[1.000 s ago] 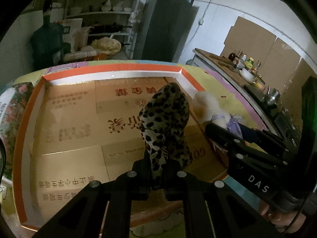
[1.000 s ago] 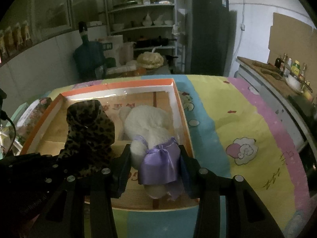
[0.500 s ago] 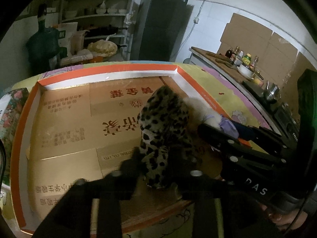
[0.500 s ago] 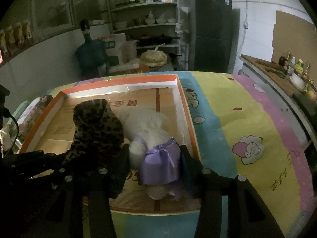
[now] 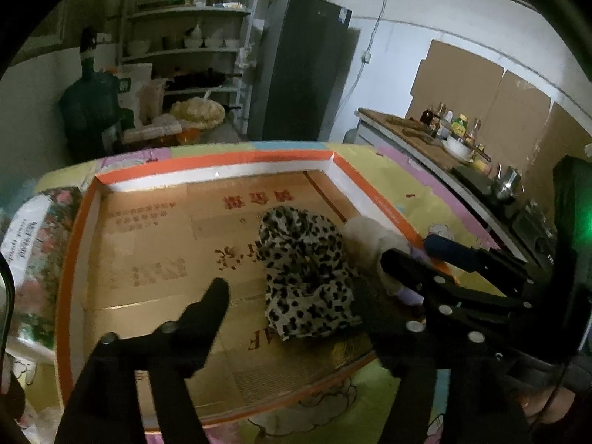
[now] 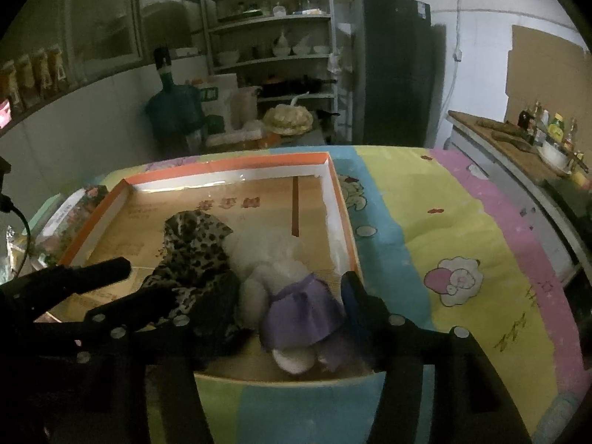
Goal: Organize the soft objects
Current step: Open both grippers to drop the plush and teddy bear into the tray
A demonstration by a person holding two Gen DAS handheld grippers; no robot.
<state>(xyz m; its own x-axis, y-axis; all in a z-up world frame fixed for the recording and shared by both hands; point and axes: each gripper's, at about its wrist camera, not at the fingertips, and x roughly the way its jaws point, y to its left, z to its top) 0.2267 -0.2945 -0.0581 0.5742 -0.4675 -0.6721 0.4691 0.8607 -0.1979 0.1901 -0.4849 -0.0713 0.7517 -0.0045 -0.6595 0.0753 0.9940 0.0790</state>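
Note:
A leopard-print soft toy (image 5: 303, 266) lies slumped on the floor of a shallow cardboard box with an orange rim (image 5: 222, 159). My left gripper (image 5: 296, 307) is just in front of the toy, jaws opening wide, and the pads do not touch it. Beside it on the right lies a white plush in a purple dress (image 6: 273, 259), inside the same box (image 6: 229, 159). My right gripper (image 6: 281, 296) straddles the plush with its jaws opening; the blue-padded finger (image 6: 349, 288) stands at the edge of the dress. The leopard toy (image 6: 196, 244) hides the other finger.
The box sits on a cartoon-print tablecloth (image 6: 444, 222) with bare cloth to its right. A floral package (image 5: 33, 229) lies left of the box. A counter with bottles (image 5: 451, 129) runs along the right; shelves, a fridge (image 5: 307, 66) and a water jug (image 5: 88, 111) stand behind.
The left gripper has let go of the leopard toy, which has sunk from upright onto the box floor. The left jaws have spread wide, and the right jaws have widened around the white plush.

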